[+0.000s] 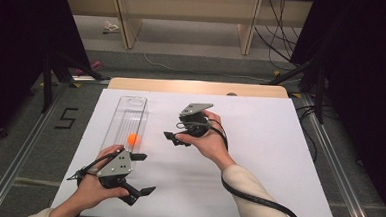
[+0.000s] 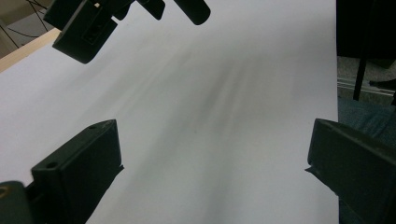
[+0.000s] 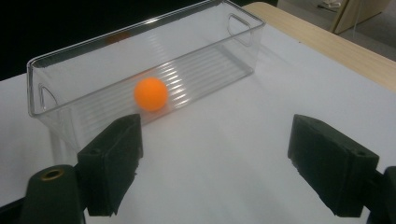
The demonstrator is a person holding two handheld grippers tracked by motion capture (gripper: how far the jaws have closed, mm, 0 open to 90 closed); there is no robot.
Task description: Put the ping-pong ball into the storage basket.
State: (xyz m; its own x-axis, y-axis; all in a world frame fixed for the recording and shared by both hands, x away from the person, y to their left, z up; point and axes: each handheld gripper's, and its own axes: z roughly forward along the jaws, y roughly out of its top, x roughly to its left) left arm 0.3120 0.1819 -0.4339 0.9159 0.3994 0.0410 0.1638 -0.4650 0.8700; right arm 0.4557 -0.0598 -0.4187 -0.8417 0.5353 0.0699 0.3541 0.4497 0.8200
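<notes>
Both my left gripper (image 1: 139, 188) and right gripper (image 1: 174, 136) hang released over the white surface (image 1: 258, 157), while the orange ball (image 3: 151, 94), light, smooth and likely to roll, sits inside the clear bin (image 3: 243, 28), best pinched across its middle

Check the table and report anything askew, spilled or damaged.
Nothing stands out. The orange ball lies inside the upright clear bin, and the white table cover looks clean. Both hand-held grippers, left and right, are open and hold nothing.
</notes>
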